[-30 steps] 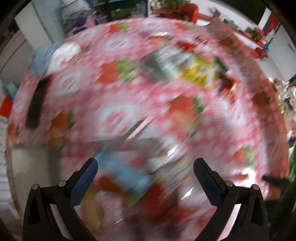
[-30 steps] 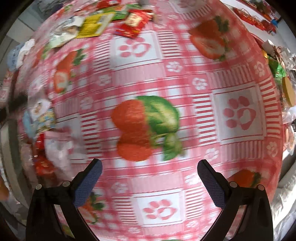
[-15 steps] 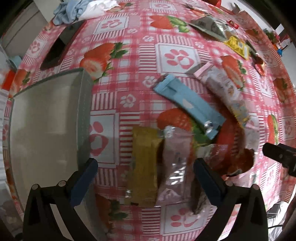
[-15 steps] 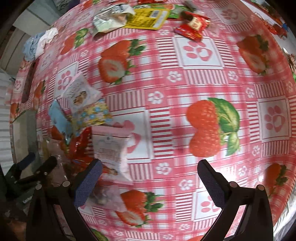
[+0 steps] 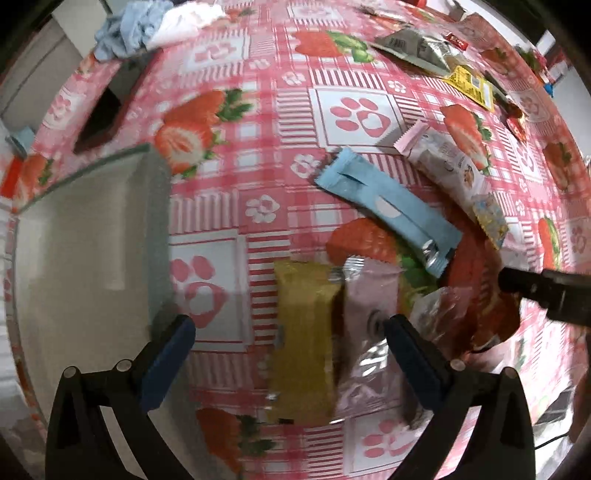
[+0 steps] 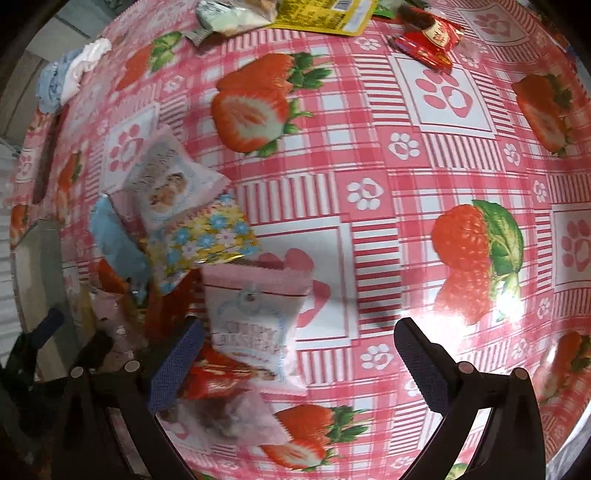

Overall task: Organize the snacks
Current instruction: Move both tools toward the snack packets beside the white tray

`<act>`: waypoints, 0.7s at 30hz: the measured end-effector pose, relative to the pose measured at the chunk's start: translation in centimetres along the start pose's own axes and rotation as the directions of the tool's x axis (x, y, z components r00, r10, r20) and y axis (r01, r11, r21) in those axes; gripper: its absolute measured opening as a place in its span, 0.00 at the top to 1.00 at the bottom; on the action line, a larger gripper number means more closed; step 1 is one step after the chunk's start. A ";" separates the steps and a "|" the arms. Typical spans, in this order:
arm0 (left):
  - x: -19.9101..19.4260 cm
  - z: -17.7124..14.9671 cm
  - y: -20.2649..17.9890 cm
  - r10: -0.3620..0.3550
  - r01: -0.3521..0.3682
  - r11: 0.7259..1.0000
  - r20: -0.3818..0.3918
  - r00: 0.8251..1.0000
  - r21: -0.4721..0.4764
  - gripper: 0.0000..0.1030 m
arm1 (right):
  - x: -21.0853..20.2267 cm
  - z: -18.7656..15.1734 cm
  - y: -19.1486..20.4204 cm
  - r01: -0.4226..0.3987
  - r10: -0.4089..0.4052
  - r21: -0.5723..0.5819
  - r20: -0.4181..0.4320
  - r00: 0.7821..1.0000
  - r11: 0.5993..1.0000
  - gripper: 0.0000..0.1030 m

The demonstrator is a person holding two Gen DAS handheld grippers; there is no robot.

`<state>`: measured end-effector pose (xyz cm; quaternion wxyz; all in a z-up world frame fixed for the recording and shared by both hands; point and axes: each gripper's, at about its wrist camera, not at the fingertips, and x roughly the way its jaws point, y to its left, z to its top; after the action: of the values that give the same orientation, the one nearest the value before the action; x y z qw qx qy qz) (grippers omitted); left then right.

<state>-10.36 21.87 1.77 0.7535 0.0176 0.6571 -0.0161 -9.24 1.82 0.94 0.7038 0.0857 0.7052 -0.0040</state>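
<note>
Several snack packets lie in a heap on the strawberry tablecloth. In the left wrist view my left gripper (image 5: 288,328) is open just above a yellow packet (image 5: 304,339) and a pink packet (image 5: 367,332), with a blue packet (image 5: 388,206) beyond them. A grey tray (image 5: 85,251) lies to the left. In the right wrist view my right gripper (image 6: 295,339) is open over a pink-and-white packet (image 6: 251,321), beside a flowered packet (image 6: 199,240) and a red packet (image 6: 218,380). The left gripper's fingers (image 6: 48,325) show at the left edge.
More packets lie at the far side: a silver one (image 5: 413,46), a yellow one (image 6: 321,14) and a red one (image 6: 432,37). A dark phone (image 5: 107,110) and crumpled cloth (image 5: 147,26) lie at the far left. The right gripper's finger (image 5: 535,288) shows at the right.
Both grippers have swung toward the snack heap and come lower over it. The views were blurred a second ago and are steadier now. Both stay open.
</note>
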 end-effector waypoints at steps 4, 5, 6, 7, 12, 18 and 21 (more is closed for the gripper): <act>0.6 0.6 -0.6 0.005 -0.005 0.999 0.001 1.000 -0.049 0.00 | -0.3 -1.1 -1.3 0.011 -0.011 0.030 -0.003 1.000 1.000 0.00; 0.8 0.6 -0.2 -0.017 0.017 0.998 -0.002 1.000 -0.066 0.00 | -0.2 -1.2 -1.5 0.024 -0.024 0.034 -0.007 1.000 0.999 0.00; 0.9 0.5 0.1 -0.031 0.030 0.997 -0.005 1.000 -0.073 0.00 | -0.1 -1.3 -1.7 0.037 -0.036 0.036 -0.013 0.999 0.999 0.00; 1.1 0.5 0.5 -0.055 0.054 0.995 -0.008 0.998 -0.080 0.00 | 0.1 -1.4 -1.6 0.042 -0.041 0.037 -0.018 0.999 0.998 0.00; 1.1 0.1 1.1 -0.035 0.034 0.997 -0.009 0.999 -0.063 0.00 | 0.7 -2.5 -2.4 0.064 -0.063 0.029 -0.029 0.998 0.998 0.00; 1.2 0.2 -0.1 -0.025 0.024 0.998 -0.011 1.000 -0.053 0.00 | 2.2 -3.1 -1.3 0.097 -0.097 -0.028 -0.026 0.995 0.995 0.00; 1.2 0.2 0.0 -0.032 0.032 0.999 -0.014 0.999 -0.031 0.00 | 2.9 -3.0 -1.0 0.098 -0.099 -0.042 -0.026 0.995 0.994 0.00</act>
<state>-10.06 21.84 0.65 0.7486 -0.0046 0.6628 -0.0178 -12.33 1.56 -1.99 0.6945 0.0365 0.7182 -0.0233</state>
